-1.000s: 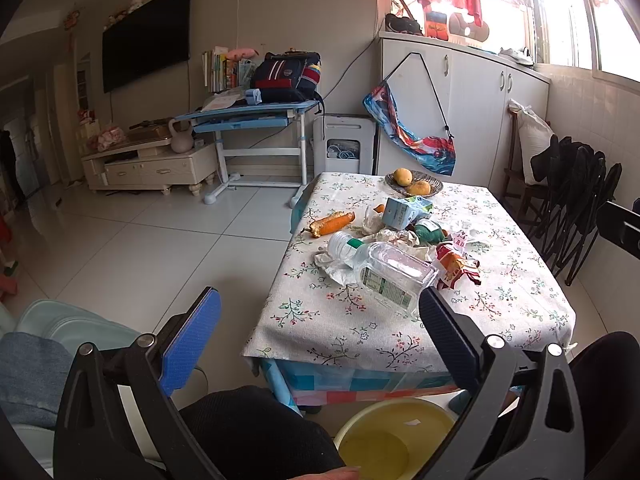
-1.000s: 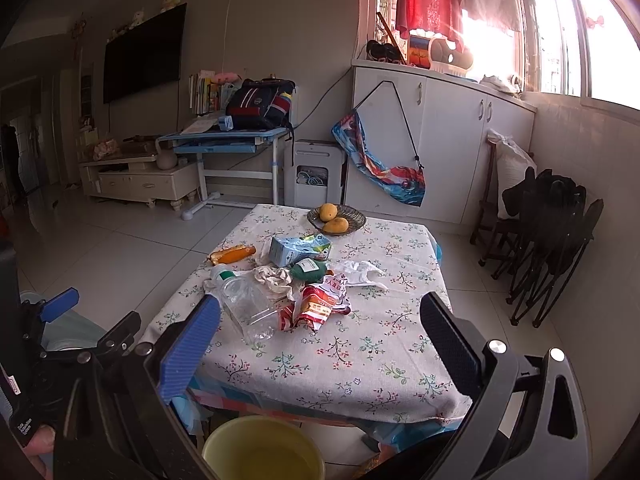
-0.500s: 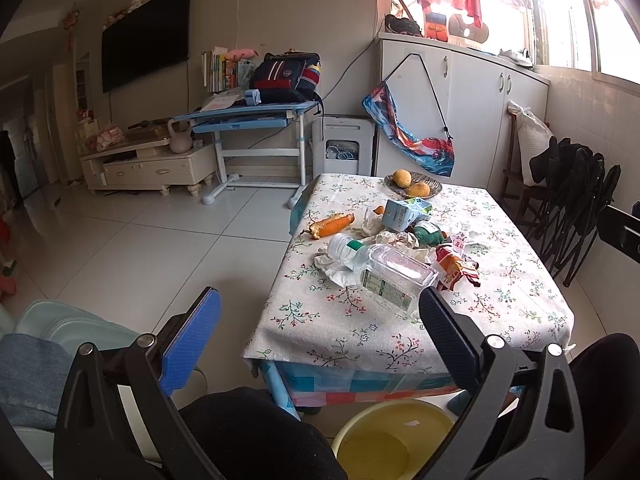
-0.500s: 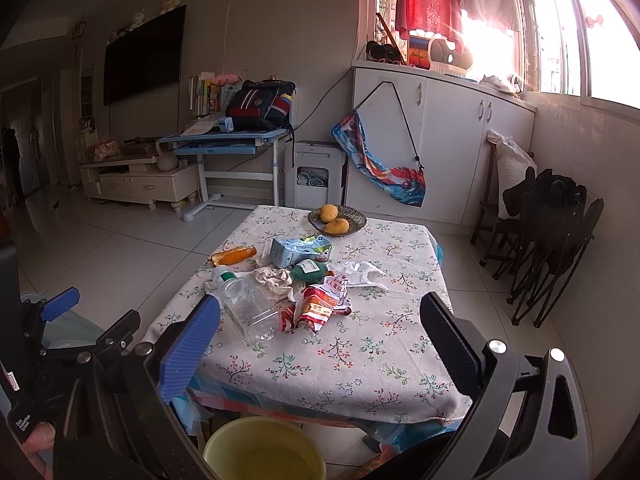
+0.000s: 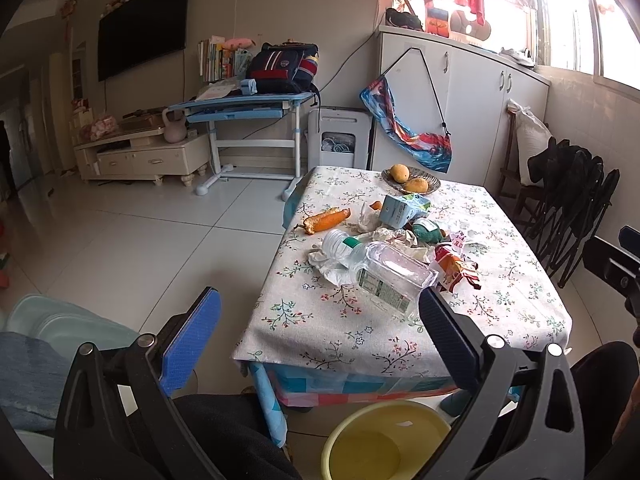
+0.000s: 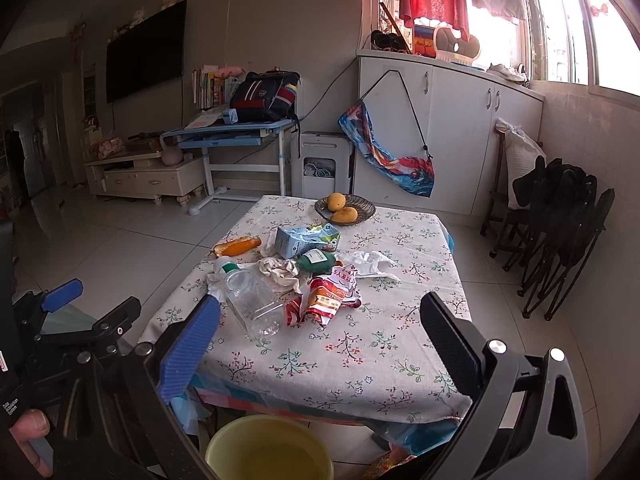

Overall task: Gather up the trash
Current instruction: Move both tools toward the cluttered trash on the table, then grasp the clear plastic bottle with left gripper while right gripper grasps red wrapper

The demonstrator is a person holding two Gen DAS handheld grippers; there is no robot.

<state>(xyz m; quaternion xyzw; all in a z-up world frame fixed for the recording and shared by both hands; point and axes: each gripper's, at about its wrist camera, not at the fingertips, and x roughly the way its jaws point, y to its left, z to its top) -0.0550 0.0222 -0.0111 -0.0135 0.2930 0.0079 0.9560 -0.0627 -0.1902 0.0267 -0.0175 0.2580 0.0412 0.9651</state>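
Nothing on the table point(image 5: 360, 320) has shifted since a second ago. Both the left gripper point(image 5: 316, 336) and right gripper point(image 6: 320, 344) hang wide apart, empty, short of the table. Amid the trash, the plastic bottle point(image 5: 380, 268) lies flat, cap toward the far-left corner, above the yellow bucket point(image 6: 268, 448).

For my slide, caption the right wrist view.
Open right gripper faces a floral table strewn with trash, yellow bucket waiting below.

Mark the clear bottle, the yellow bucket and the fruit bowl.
clear bottle point(image 5: 390, 276), left wrist view, mid-body.
yellow bucket point(image 6: 224, 442), right wrist view, left rim.
fruit bowl point(image 6: 365, 209), right wrist view, right rim.
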